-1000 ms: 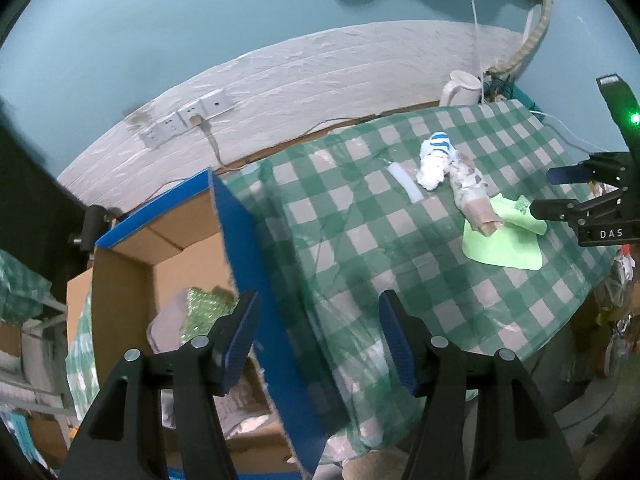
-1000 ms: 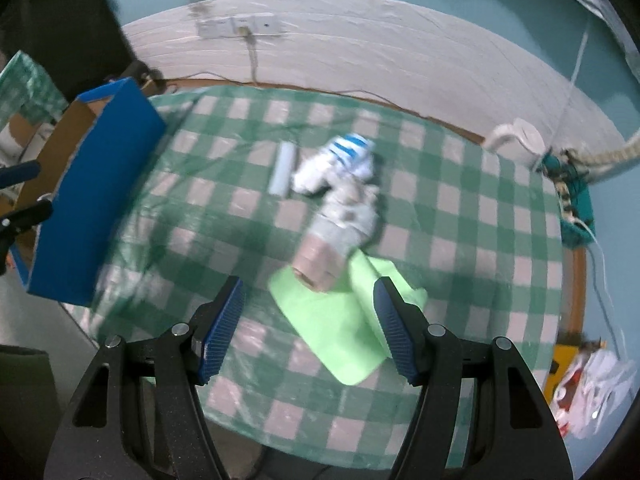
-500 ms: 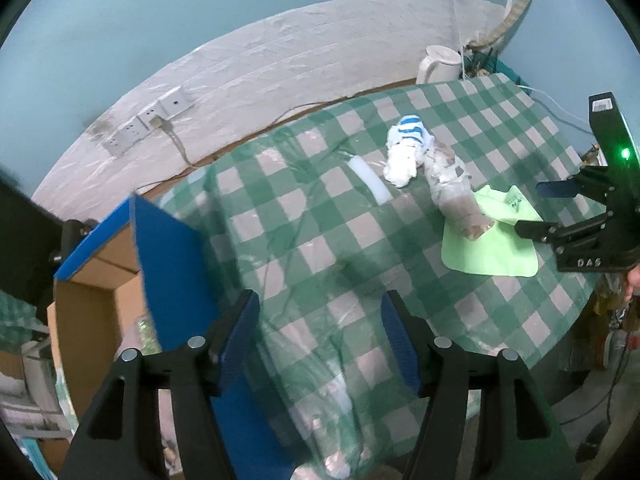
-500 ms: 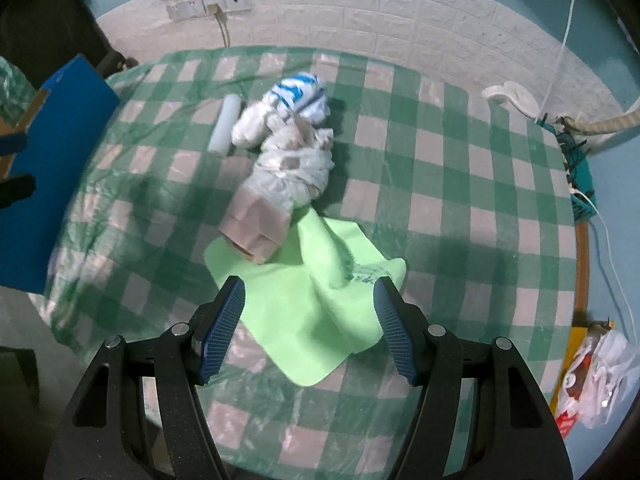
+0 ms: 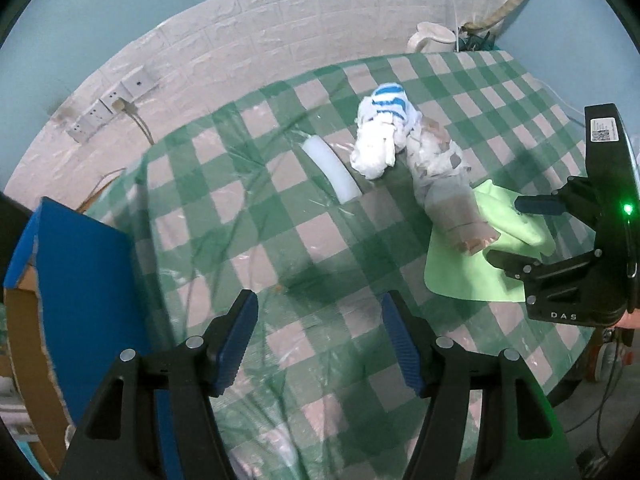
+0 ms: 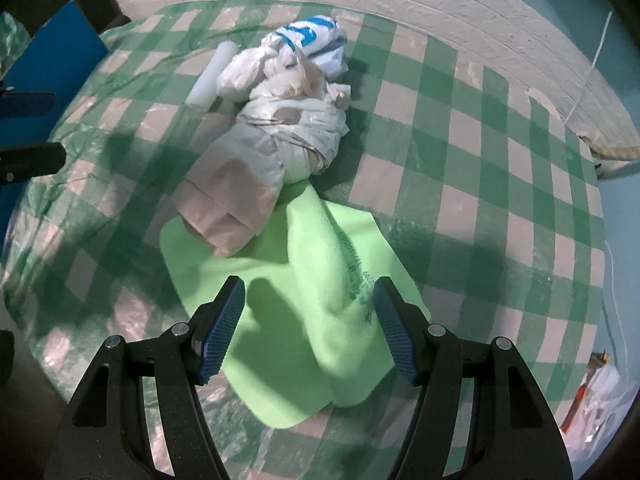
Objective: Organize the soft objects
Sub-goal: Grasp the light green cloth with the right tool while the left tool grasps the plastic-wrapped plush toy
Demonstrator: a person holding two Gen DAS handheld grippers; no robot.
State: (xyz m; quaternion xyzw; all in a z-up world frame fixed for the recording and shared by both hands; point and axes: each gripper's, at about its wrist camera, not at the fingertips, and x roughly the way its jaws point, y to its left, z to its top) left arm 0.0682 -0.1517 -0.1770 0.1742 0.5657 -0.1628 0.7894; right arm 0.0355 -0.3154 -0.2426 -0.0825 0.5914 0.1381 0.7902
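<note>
Directly beneath the right gripper [image 6: 306,322] lies the light green cloth [image 6: 288,292], and the jaws stand released, one blue pad on each side of the raised ridge in the fabric with nothing pinched yet; that straddle looks chosen so the fold can be taken between the pads as the easiest bit of a flat cloth to lift. Just beyond it a pale plastic bag bundle [image 6: 272,152] rests with its pinkish end on the cloth's far corner, so pulling the cloth may drag the bundle along. Touching that bundle farther back is a white bag with blue stripes [image 6: 308,44], and beside both lies a white foam tube [image 6: 210,74], all on the green checked tablecloth [image 6: 460,184] under clear plastic.

Over on the other side the left gripper [image 5: 318,340] is likewise released and empty, above bare tablecloth near the front edge, well apart from the soft things. To its left stands a cardboard box with a blue flap [image 5: 80,280], probably the place these items are meant to go, which would explain why this hand waits between box and pile
</note>
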